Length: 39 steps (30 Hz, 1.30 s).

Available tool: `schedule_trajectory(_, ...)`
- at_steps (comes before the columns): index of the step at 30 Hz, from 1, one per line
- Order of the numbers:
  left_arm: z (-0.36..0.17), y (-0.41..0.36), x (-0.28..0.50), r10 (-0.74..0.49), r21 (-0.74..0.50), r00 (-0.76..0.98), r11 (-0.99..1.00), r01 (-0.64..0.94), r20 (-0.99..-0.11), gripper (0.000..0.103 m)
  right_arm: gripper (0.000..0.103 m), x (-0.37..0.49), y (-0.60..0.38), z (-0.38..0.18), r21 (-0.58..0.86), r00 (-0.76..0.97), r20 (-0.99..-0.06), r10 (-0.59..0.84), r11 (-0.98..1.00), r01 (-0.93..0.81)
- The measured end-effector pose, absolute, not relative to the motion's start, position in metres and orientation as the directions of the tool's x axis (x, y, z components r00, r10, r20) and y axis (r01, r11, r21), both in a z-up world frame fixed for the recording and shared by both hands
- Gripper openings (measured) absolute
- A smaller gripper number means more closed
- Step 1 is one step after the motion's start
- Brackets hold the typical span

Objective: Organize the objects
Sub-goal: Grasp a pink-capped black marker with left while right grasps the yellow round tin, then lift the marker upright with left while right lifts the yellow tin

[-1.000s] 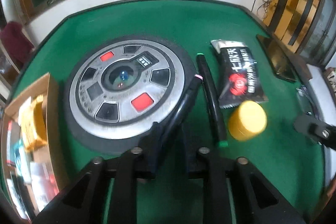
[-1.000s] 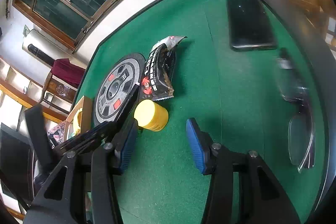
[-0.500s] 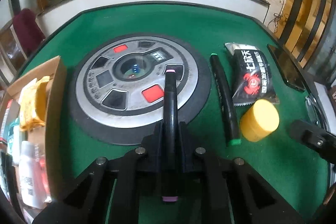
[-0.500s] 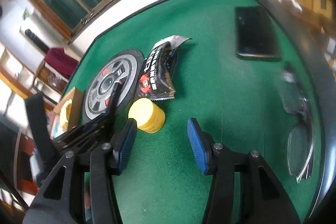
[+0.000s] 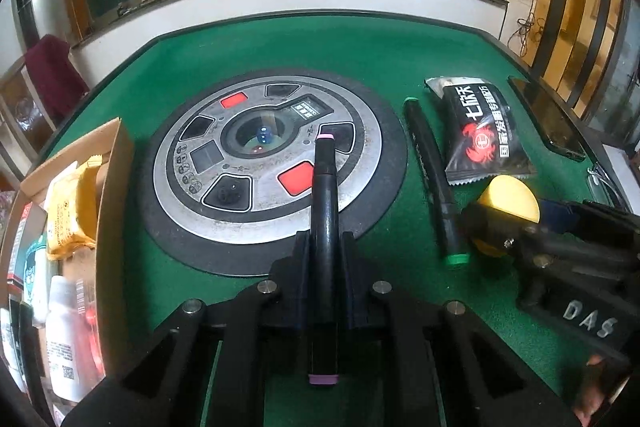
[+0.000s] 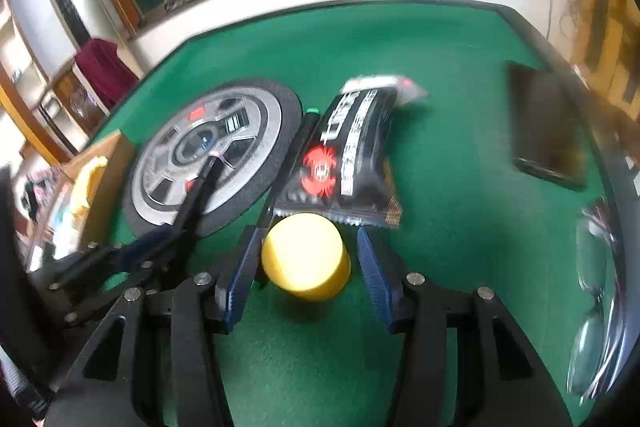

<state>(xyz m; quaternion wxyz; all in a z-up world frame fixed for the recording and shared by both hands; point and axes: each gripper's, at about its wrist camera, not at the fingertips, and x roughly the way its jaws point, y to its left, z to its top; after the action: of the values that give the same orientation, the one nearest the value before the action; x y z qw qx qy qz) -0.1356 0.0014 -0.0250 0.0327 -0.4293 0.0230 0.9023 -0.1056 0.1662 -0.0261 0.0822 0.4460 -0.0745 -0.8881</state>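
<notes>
Pink-capped marker (image 5: 325,227) sits clamped in left gripper (image 5: 325,259) above the round dial (image 5: 240,163); right gripper (image 6: 306,259), fingers apart, straddles yellow jar (image 6: 306,255) on green felt (image 6: 440,227).

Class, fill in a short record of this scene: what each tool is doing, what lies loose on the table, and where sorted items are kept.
left tool: shut on pink-capped marker, held above the round panel
right tool: open, pads either side of yellow jar
table: green felt
loose items: green-capped marker, snack packet, phone, glasses
storage: cardboard box at left, already holding packets and bottles
</notes>
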Motion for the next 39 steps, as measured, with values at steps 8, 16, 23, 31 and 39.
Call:
schedule_trajectory(8,-0.023,-0.003,-0.135,0.041,-0.018,-0.638,-0.999,-0.044,-0.769,0.012,0.038,-0.091,0.162,-0.02,0.102,-0.633,-0.76,-0.144,-0.989,0.103)
schedule_trajectory(16,-0.01,0.001,-0.128,-0.002,0.033,-0.71,-0.999,-0.031,-0.705,0.012,0.038,-0.083,0.17,-0.009,0.142,-0.649,-0.742,-0.168,-0.985,0.093)
schedule_trajectory(23,0.005,0.004,-0.114,-0.038,0.068,-0.772,-0.998,-0.007,-0.635,0.012,0.038,-0.077,0.169,0.0,0.163,-0.67,-0.72,-0.181,-0.983,0.09)
schedule_trajectory(31,0.006,-0.001,-0.084,-0.083,0.096,-0.808,-0.995,0.033,-0.584,0.012,0.038,-0.068,0.169,0.009,0.193,-0.691,-0.694,-0.205,-0.977,0.095)
schedule_trajectory(39,0.005,-0.008,-0.069,-0.091,0.08,-0.813,-0.995,0.055,-0.575,0.012,0.038,-0.06,0.154,0.012,0.191,-0.697,-0.682,-0.221,-0.974,0.123)
